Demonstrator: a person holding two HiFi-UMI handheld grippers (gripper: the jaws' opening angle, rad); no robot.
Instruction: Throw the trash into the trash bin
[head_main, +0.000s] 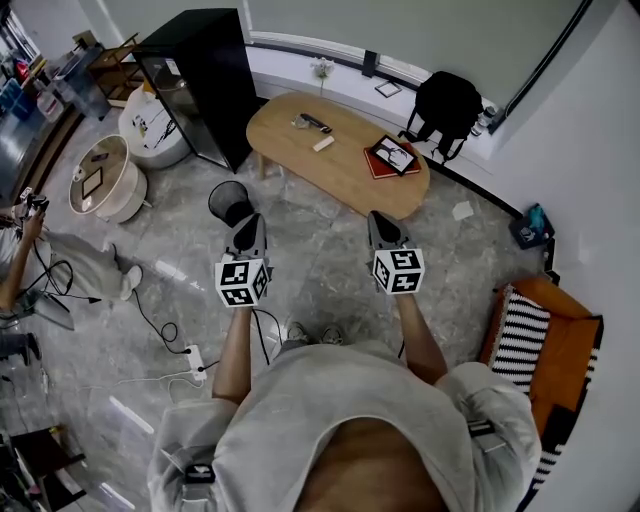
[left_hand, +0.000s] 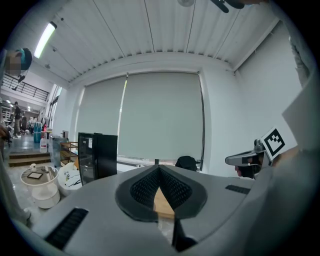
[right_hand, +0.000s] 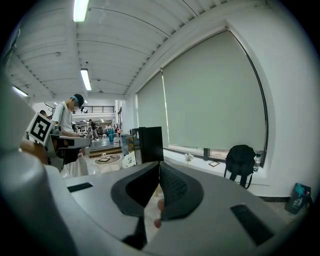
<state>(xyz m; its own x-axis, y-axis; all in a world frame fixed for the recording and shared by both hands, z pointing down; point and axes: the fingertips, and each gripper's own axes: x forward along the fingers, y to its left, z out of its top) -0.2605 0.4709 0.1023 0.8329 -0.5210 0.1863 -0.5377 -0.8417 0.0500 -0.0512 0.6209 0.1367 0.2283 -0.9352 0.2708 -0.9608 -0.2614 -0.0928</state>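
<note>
My grey shirt fills the bottom of the head view, and my forearms reach forward from it. The left claw and the right claw sit side by side above the grey floor, well apart, each with its marker cube behind it. The black mesh trash bin stands upright on the floor just beyond the left claw. It is between that claw and the near left end of the oval wooden desk, close to the black cabinet. A white scrap lies on the floor right of the desk. It may be the trash, but it is too small to tell. A black backpack sits by the wall behind the desk.

In the left gripper view, my left claw has its pads pressed together at the tips and pinches nothing. The desk's wood shows through the gap beneath them.

In the right gripper view, my right claw is pressed together too, with nothing between the pads. The cabinet and the backpack stand ahead of it.
</note>
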